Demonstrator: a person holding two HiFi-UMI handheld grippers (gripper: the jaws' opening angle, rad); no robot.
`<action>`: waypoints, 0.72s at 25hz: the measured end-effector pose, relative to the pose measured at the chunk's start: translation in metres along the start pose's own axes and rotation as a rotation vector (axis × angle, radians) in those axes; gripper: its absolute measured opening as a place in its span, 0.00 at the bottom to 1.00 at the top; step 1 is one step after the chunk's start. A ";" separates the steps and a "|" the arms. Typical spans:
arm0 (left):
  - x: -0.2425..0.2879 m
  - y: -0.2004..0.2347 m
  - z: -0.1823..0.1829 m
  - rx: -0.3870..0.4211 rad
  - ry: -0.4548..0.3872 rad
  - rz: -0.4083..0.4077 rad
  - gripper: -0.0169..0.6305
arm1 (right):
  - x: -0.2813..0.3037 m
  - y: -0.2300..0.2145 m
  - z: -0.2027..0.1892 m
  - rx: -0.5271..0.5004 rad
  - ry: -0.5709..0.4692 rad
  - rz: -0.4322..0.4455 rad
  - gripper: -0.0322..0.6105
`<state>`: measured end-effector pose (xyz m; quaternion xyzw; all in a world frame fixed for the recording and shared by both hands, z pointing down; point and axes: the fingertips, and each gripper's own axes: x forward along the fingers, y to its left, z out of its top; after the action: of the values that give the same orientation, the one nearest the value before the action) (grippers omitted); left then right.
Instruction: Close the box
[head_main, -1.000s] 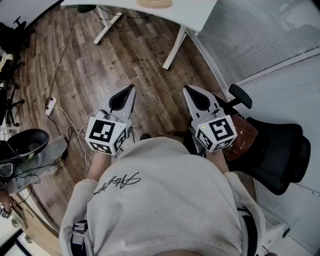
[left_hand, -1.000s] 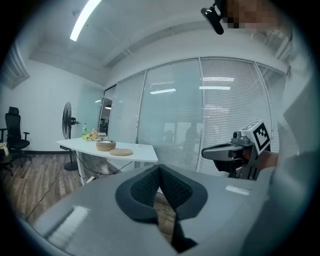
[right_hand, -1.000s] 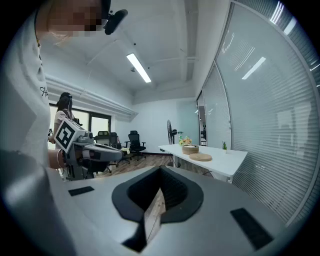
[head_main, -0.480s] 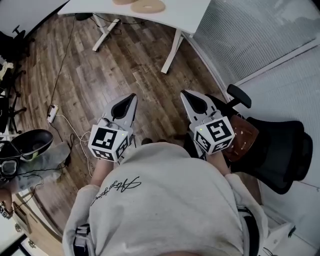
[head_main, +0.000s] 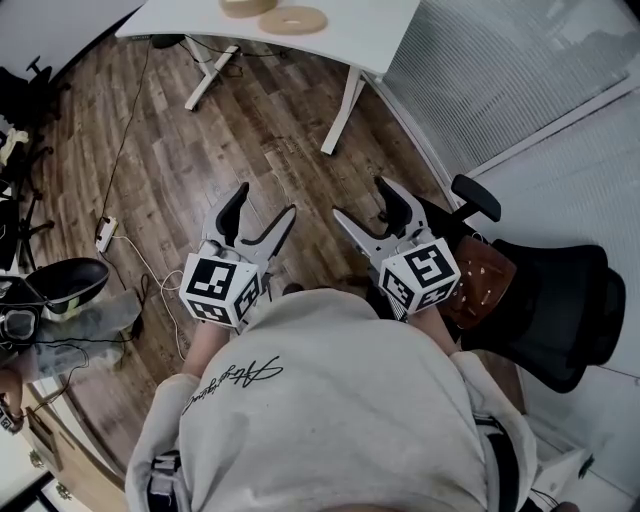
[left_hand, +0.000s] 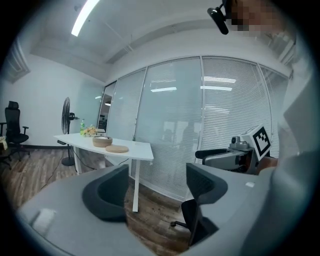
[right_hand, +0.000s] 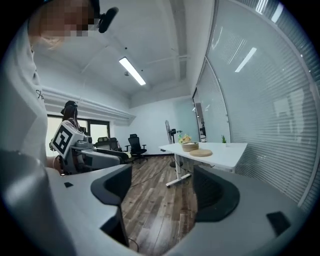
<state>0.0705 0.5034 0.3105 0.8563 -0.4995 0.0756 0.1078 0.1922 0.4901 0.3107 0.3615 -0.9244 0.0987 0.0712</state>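
No box shows in any view. In the head view, my left gripper (head_main: 265, 205) and my right gripper (head_main: 362, 198) are held side by side in front of the person's grey sweatshirt, above the wooden floor. Both point roughly level toward the white desk (head_main: 330, 30). The jaws of both have just been opening and stand apart with nothing between them. In the left gripper view, the left gripper (left_hand: 155, 185) frames only floor and a chair, with the right gripper (left_hand: 235, 152) to its right. In the right gripper view, the right gripper (right_hand: 162, 187) frames bare floor, with the left gripper (right_hand: 75, 150) beside it.
The desk carries a flat wooden disc (head_main: 292, 18) and a wooden bowl (head_main: 248, 6). A black office chair (head_main: 540, 300) stands close on the right, against a glass wall with blinds (head_main: 520, 70). A power strip with cables (head_main: 101, 232) lies on the floor at left. A standing fan (left_hand: 66, 117) stands beyond the desk.
Both grippers went from shut to open, with nothing in either. The head view has shifted slightly, so more of the desk top shows.
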 end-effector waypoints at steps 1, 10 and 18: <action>0.000 0.002 0.002 -0.009 -0.015 0.010 0.60 | 0.001 -0.002 0.000 -0.007 -0.001 -0.019 0.67; -0.002 0.023 0.008 -0.048 -0.078 0.079 0.77 | 0.008 -0.012 0.003 0.021 -0.028 -0.083 0.92; -0.006 0.031 0.005 -0.066 -0.078 0.073 0.77 | 0.018 -0.002 -0.001 0.021 0.000 -0.077 0.93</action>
<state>0.0405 0.4920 0.3074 0.8357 -0.5364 0.0292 0.1137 0.1804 0.4768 0.3156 0.3975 -0.9088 0.1055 0.0710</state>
